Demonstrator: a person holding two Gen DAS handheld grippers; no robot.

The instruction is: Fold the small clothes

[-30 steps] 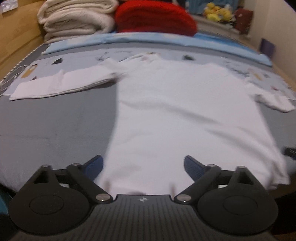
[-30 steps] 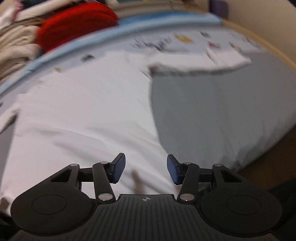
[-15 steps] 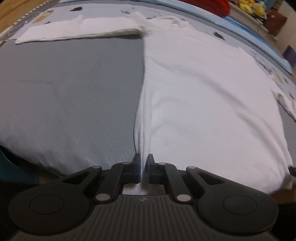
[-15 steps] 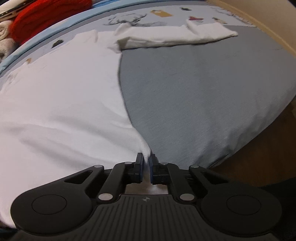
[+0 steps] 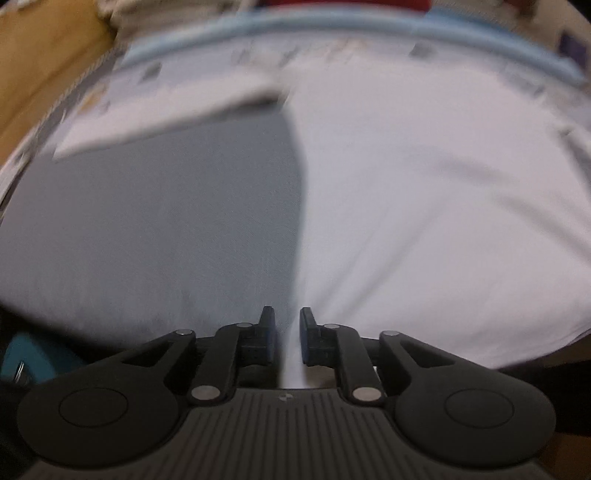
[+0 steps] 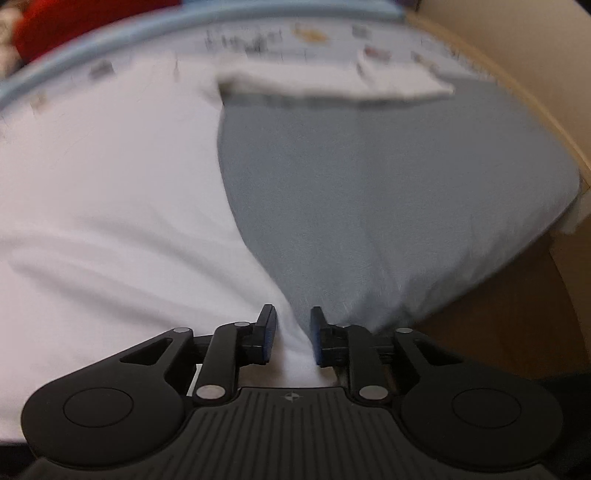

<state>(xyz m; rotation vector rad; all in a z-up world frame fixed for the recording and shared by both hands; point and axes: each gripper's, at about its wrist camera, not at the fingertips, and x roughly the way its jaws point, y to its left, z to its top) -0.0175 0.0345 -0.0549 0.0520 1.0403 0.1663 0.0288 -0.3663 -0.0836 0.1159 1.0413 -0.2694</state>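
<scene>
Looking along my left gripper (image 5: 287,334), I am seeing the white shirt (image 5: 424,199) lying flat on the grey bed (image 5: 147,221), its near-left hem corner between my fingers, which are parting after being clamped. Through my right gripper (image 6: 292,334), the fingers are likewise spreading around the near-right corner; the shirt (image 6: 110,192) is blurred, sleeves outstretched.

A grey sheet (image 5: 147,229) covers the bed; something red (image 6: 74,22), blurred, lies beyond.
</scene>
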